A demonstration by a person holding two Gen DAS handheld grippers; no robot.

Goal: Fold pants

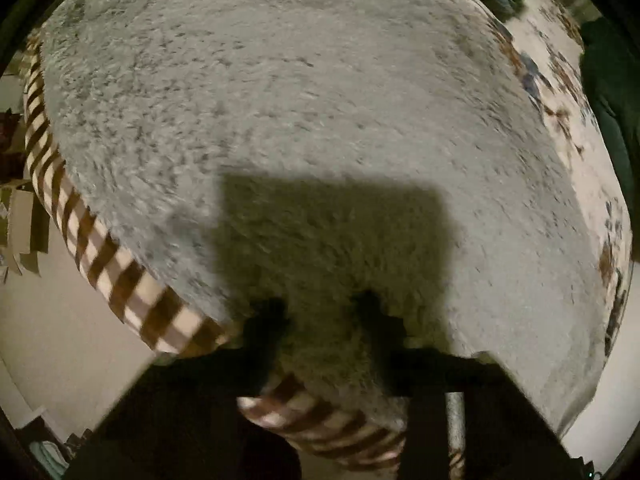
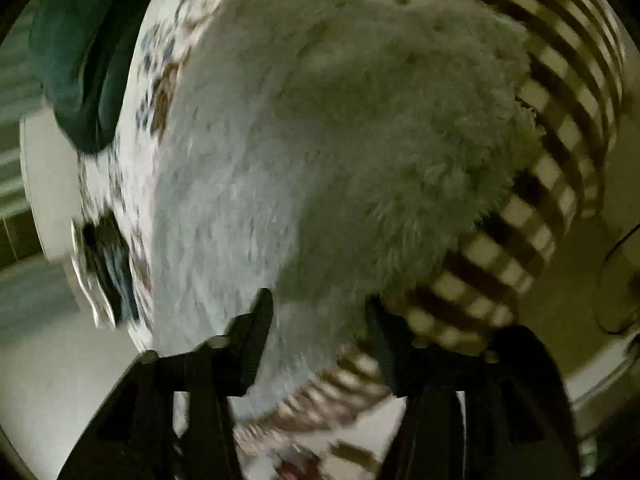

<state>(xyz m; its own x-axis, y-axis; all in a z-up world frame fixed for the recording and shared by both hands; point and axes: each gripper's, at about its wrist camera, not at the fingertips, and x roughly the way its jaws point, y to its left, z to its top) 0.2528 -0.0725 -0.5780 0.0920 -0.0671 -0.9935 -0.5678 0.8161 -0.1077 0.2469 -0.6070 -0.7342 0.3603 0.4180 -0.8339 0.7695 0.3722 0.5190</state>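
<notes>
The pants are fuzzy pale grey fleece with a brown-and-cream checked lining or cuff. In the left wrist view the fleece [image 1: 304, 100] fills most of the frame, and the checked band [image 1: 120, 276] runs along its left and lower edge. My left gripper [image 1: 320, 312] has its black fingers set apart with fleece bunched between them at the checked edge. In the right wrist view the fleece [image 2: 300, 140] fills the middle, with the checked band [image 2: 532, 216] on the right. My right gripper [image 2: 320, 308] likewise has fleece between its spread black fingers.
A patterned white bedcover with brown and blue marks [image 1: 560, 92] lies under the pants, also in the right wrist view [image 2: 152, 80]. Dark green fabric [image 2: 76, 52] sits at the upper left there, and at the far right in the left view [image 1: 608, 92]. Pale floor [image 1: 52, 340] lies beside the bed.
</notes>
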